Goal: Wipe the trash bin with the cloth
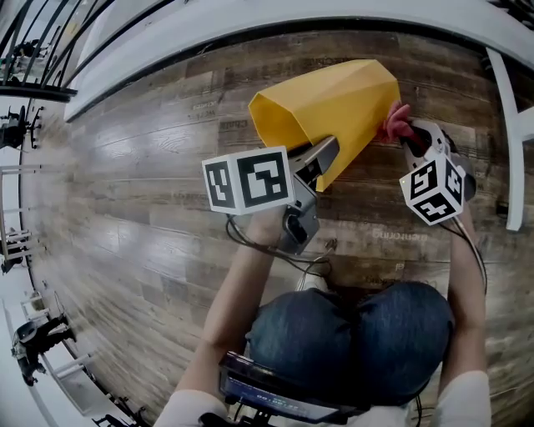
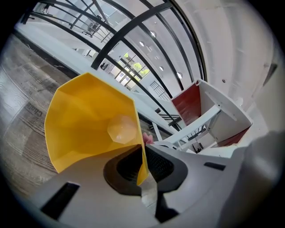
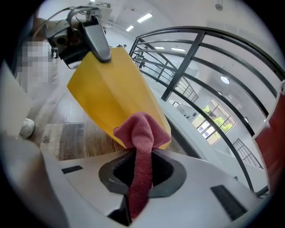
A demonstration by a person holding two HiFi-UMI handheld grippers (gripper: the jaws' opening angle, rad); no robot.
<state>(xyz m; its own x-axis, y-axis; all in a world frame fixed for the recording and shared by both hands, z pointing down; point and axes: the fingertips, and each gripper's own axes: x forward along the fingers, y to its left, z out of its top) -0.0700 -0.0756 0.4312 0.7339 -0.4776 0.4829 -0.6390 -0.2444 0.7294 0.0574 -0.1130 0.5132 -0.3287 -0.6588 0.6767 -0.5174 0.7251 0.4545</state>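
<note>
A yellow faceted trash bin (image 1: 334,108) lies tipped on the wooden floor, its mouth toward me. My left gripper (image 1: 321,158) is shut on the bin's rim (image 2: 141,164), one jaw inside the mouth and one outside. The bin's hollow inside (image 2: 89,124) fills the left gripper view. My right gripper (image 1: 407,133) is shut on a pink cloth (image 3: 140,151), whose bunched end presses against the bin's outer wall (image 3: 116,102) near its base. The cloth (image 1: 395,123) shows at the bin's right side in the head view. The left gripper (image 3: 95,33) shows clamped at the bin's far rim.
Wood-plank floor (image 1: 150,200) spreads around the bin. A white curved wall base (image 1: 250,25) and a white frame leg (image 1: 505,125) border the far and right sides. Black railings (image 1: 33,42) stand at the upper left. My knees in jeans (image 1: 350,334) are below.
</note>
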